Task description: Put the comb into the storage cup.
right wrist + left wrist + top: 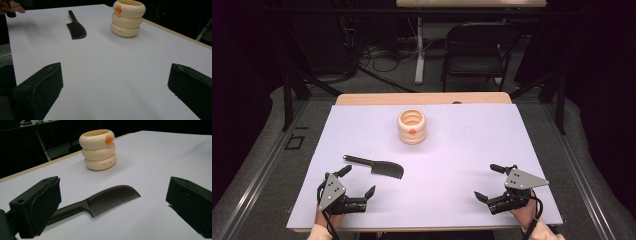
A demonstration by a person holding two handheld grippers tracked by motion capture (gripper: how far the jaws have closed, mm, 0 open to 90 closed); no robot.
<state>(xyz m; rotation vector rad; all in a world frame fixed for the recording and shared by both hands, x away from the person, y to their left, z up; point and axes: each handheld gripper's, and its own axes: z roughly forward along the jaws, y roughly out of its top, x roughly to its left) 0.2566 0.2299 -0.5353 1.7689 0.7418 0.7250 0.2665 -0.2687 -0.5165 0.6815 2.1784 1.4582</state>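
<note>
A cream ringed cup (411, 127) with an orange mark stands on the white table (462, 150) well beyond the left gripper (359, 180), with a black folding chair (477, 50) farther behind.

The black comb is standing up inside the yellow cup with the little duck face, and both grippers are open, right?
Not quite. The comb lies flat on the white table, in front of the cup and apart from it, as the high view shows. Both the left gripper and the right gripper are open.
</note>
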